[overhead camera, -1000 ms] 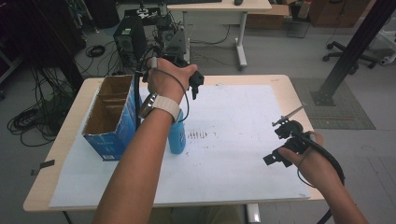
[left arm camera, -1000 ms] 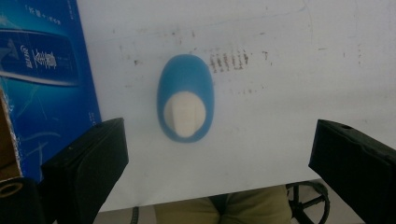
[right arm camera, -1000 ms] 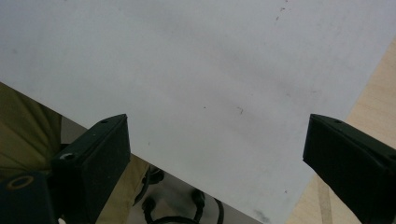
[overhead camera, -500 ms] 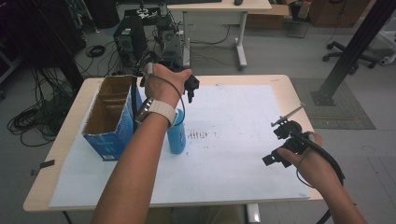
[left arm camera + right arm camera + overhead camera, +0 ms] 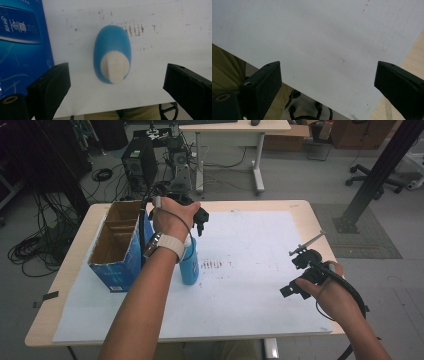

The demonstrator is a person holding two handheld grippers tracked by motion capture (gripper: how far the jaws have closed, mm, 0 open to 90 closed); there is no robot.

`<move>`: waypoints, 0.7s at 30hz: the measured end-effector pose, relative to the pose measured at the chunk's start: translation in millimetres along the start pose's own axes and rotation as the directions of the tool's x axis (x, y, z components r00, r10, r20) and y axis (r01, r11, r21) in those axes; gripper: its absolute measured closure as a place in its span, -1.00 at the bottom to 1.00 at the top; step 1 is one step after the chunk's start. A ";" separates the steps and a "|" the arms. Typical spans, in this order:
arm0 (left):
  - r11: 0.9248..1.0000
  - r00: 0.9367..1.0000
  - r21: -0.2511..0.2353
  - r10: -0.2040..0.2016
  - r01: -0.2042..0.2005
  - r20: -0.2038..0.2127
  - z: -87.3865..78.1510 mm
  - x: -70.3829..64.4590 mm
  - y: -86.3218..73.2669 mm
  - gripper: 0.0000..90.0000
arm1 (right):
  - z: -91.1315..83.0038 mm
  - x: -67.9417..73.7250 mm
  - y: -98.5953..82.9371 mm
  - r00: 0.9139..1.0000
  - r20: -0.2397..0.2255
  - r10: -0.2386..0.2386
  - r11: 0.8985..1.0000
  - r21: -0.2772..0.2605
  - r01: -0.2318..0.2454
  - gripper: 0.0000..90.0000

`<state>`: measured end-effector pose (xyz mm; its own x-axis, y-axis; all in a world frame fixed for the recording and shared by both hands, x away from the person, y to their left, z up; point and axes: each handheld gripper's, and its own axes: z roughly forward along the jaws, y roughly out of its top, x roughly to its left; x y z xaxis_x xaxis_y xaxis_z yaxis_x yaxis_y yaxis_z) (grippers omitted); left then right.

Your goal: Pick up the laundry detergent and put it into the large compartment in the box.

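The left hand-held gripper [image 5: 115, 82] hung spread above the blue bottle [image 5: 112, 51], needing to descend and pinch its cap [image 5: 115, 66].

Black two-jaw left claw [image 5: 116, 93] with blocky pads, black right claw [image 5: 302, 277] trailing cable, pale wristwatch band [image 5: 167, 244]

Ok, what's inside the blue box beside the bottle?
The blue box is open-topped, with brown cardboard dividers and nothing visible in its compartments. The left forearm covers part of its right wall. The bottle stands outside, under the open left tongs.
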<state>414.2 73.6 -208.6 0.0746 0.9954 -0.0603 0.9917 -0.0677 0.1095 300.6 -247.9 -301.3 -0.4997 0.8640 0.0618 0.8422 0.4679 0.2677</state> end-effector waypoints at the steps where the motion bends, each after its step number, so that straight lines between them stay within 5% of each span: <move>1: 1.000 1.000 0.002 0.002 -0.002 0.000 1.6 0.2 0.0 -0.84 | 0.3 0.2 0.0 1.000 -0.001 0.001 1.000 0.001 -0.001 -0.83; 21: 1.000 1.000 0.021 0.001 -0.001 0.009 31.7 -0.1 0.9 -0.83 | 4.1 -1.9 -3.2 1.000 -0.012 0.010 1.000 0.005 -0.010 -0.83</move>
<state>418.5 71.3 -240.0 0.0768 0.9947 -0.0686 0.9936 -0.0706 0.0886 299.7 -250.4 -306.2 -0.4938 0.8662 0.0761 0.8480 0.4604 0.2627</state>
